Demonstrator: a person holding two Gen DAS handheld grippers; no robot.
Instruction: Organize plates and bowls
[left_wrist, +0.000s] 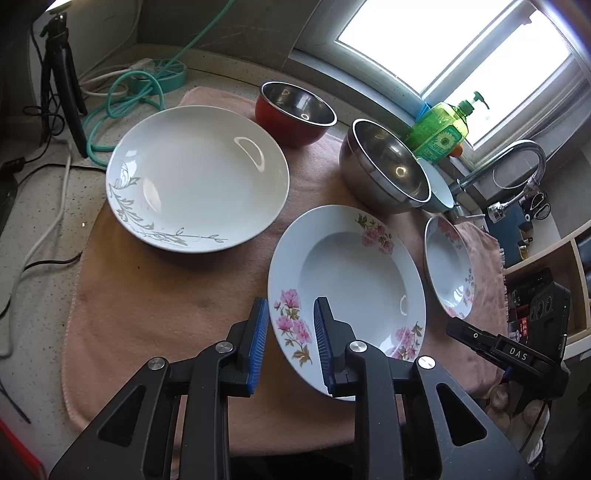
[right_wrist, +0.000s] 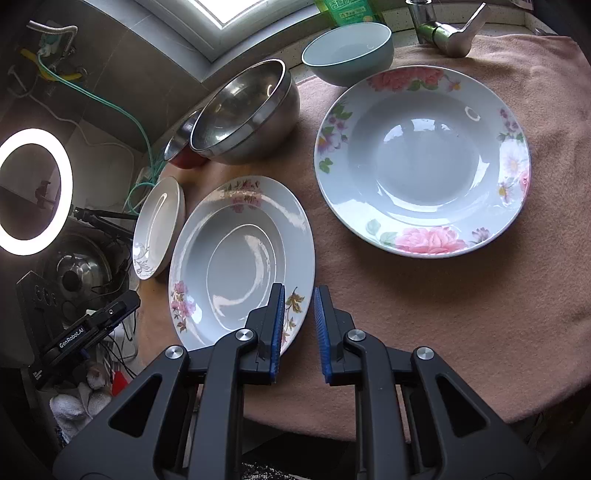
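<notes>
Plates and bowls are sitting spread over a pink towel (left_wrist: 155, 295) that is covering the desk (left_wrist: 33, 229). I am holding my left hand-held gripper (left_wrist: 290, 343) with its blue pads apart, straddling the near left rim of the plate with pink flowers (left_wrist: 354, 280), one pad outside the rim and one over the plate; nothing is clamped. That plate is lying near the front edge of the towel. Toward the towel's far left corner a white plate with a grey leaf pattern (left_wrist: 195, 177) is lying flat, well apart from it. Behind them a red bowl (left_wrist: 295, 110) is standing at the towel's back edge, with a steel bowl (left_wrist: 384, 173) to its right, and a pale blue bowl (right_wrist: 347, 51) is sitting just behind the steel one, near the tap (right_wrist: 443, 33).

My right hand-held gripper (right_wrist: 298, 332) is hovering with its pads apart too, gripping nothing, its left pad over the right rim of the same pink-flowered plate. A second floral plate (right_wrist: 421, 162) is lying to the right on the towel, near that plate but not touching it.
</notes>
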